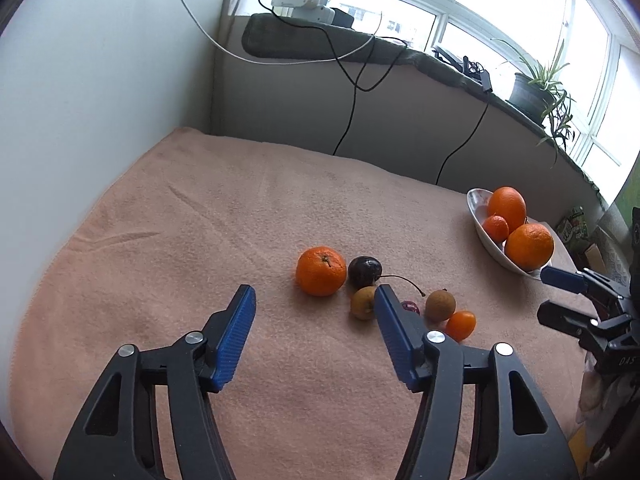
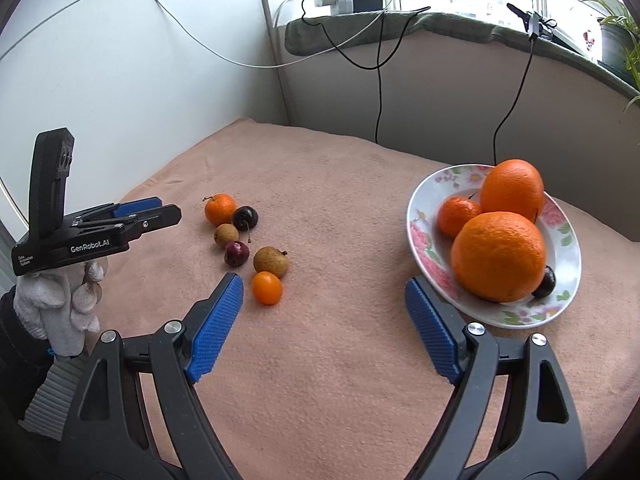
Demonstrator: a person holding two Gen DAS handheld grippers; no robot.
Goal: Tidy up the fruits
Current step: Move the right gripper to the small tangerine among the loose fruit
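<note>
Loose fruit lies in a cluster on the pink blanket (image 1: 200, 220): a mandarin (image 1: 321, 271), a dark cherry (image 1: 364, 271), two brown longans (image 1: 362, 303) (image 1: 440, 305), a red cherry (image 2: 236, 253) and a small orange kumquat (image 2: 267, 288). A floral plate (image 2: 424, 256) at the right holds two big oranges (image 2: 499, 255), a small mandarin (image 2: 457, 216) and a dark cherry (image 2: 545, 282). My left gripper (image 1: 314, 294) is open and empty, just in front of the cluster. My right gripper (image 2: 324, 284) is open and empty between the kumquat and the plate.
A white wall is at the left and a low grey wall behind the blanket. Black and white cables (image 1: 352, 92) hang from the sill. A potted plant (image 1: 536, 88) stands on the sill at the right. Clutter lies past the blanket's right edge.
</note>
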